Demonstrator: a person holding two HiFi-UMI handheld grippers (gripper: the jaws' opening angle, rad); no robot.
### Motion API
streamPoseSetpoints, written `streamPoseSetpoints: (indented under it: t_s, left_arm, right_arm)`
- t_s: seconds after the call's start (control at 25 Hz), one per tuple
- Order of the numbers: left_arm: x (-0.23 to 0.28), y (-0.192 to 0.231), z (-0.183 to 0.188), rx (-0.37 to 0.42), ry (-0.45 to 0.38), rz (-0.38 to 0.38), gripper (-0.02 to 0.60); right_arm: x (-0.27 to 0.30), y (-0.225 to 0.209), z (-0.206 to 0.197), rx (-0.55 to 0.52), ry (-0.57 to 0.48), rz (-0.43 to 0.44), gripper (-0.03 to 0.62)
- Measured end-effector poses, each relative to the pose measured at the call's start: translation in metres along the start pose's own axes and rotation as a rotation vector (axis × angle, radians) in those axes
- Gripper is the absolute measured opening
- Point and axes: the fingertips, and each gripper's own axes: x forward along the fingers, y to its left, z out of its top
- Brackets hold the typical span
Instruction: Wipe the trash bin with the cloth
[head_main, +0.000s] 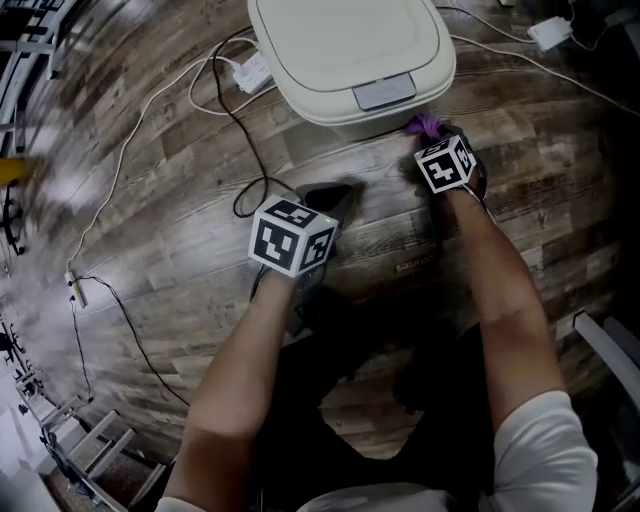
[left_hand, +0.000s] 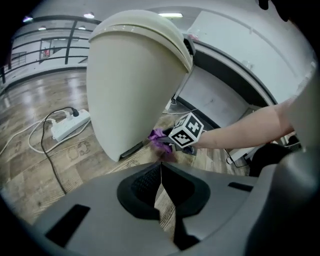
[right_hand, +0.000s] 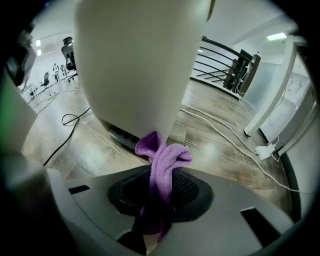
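Note:
A cream trash bin (head_main: 350, 55) with a closed lid stands on the wood floor; its tall side fills the left gripper view (left_hand: 132, 80) and the right gripper view (right_hand: 140, 65). My right gripper (head_main: 432, 135) is shut on a purple cloth (right_hand: 161, 165), whose bunched end touches the bin's lower wall. From the left gripper's camera the cloth (left_hand: 160, 140) shows at the bin's base, beside the right marker cube. My left gripper (head_main: 330, 195) is shut with nothing between its jaws, a little in front of the bin and apart from it.
A white power strip (head_main: 252, 72) with black and white cables lies left of the bin. Another white plug block (head_main: 550, 32) and cable lie at the back right. Metal racks (head_main: 30, 40) line the left edge.

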Motion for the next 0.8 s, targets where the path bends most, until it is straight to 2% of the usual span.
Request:
streamPoseSetpoints:
  t_s: [0.16,0.28,0.32,0.4,0.6,0.8]
  left_arm:
    - [0.003,-0.004,0.005,0.061,0.018,-0.019,0.005]
    - [0.003,-0.001,0.007,0.088,0.026,-0.026,0.005]
    - [0.003,0.002,0.008,0.095,0.029,-0.026,0.005]
    - [0.003,0.005,0.009,0.101,0.034,-0.027,0.005]
    - [0.005,0.007,0.013,0.104,0.037,-0.038,0.005]
    - [0.009,0.003,0.007,0.146,0.075,-0.057,0.005]
  right_arm:
    - [0.013,0.006,0.006,0.086,0.006,-0.007,0.100]
    - [0.014,-0.021,-0.003,0.261,-0.001,-0.099,0.100]
    - [0.013,-0.030,-0.006,0.278,-0.001,-0.127,0.100]
    - [0.014,-0.034,-0.006,0.223,-0.001,-0.138,0.100]
    - [0.031,0.027,0.013,0.053,-0.053,-0.004,0.100]
    - [0.039,0.062,0.019,0.006,-0.070,0.030,0.100]
